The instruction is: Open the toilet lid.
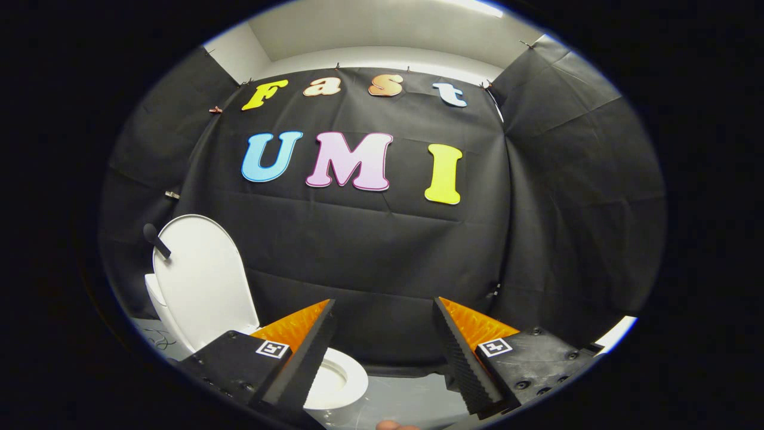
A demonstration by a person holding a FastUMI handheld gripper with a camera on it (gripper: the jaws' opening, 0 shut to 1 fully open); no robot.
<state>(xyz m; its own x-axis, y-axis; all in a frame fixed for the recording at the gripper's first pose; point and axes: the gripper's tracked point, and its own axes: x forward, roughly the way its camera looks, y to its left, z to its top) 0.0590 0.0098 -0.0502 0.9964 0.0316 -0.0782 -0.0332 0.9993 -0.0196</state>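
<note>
A white toilet stands to the left of my fingers. Its lid is raised upright and leans back, with a short dark handle sticking out near its top left. The white seat ring and bowl lie low, partly hidden behind my left finger. My gripper is open, with a wide gap between the fingers and nothing in it. The fingers point at the black cloth wall, to the right of the lid and apart from it.
Black cloth hangs as the back wall and on both sides. A grey floor runs beneath the fingers, right of the bowl. A fingertip of the person shows low between the fingers.
</note>
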